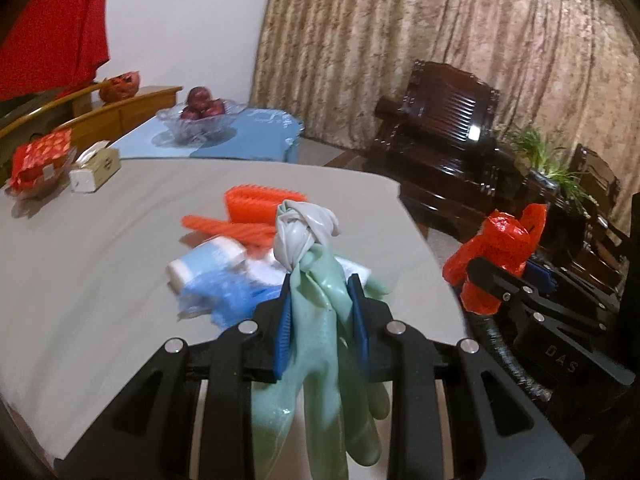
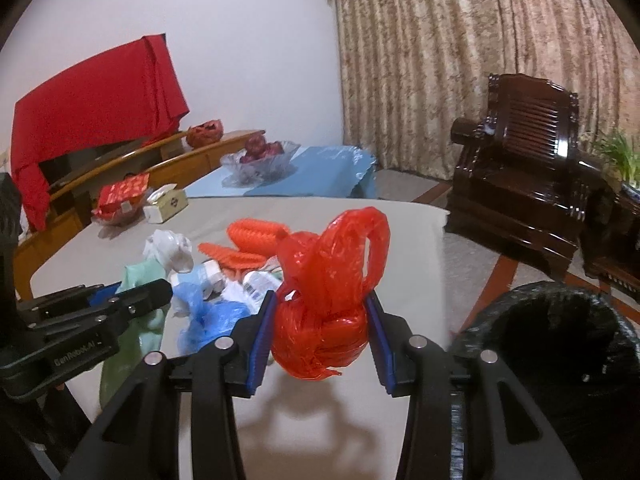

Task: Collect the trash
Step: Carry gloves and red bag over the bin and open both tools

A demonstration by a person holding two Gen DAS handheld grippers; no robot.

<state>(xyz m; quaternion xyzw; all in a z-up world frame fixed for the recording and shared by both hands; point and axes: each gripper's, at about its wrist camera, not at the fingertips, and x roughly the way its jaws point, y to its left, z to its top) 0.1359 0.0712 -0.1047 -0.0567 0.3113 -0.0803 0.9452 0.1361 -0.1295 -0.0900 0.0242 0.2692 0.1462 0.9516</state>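
Observation:
My left gripper (image 1: 320, 292) is shut on a knotted pale green rubber glove (image 1: 316, 320) and holds it above the grey table (image 1: 100, 280); the glove also shows in the right wrist view (image 2: 136, 280). My right gripper (image 2: 320, 308) is shut on a crumpled red plastic bag (image 2: 332, 280), held above the table's front edge; it shows in the left wrist view (image 1: 496, 256) too. A pile of trash lies on the table: orange foam netting (image 1: 248, 208), a blue plastic bag (image 1: 224, 292) and white wrappers (image 2: 256, 284).
A bin lined with a black bag (image 2: 560, 344) stands right of the table. A tissue box (image 1: 96, 168) and a red packet (image 1: 40, 156) sit at the far left. Behind are a glass fruit bowl (image 1: 200, 116), a dark wooden armchair (image 2: 520, 184) and curtains.

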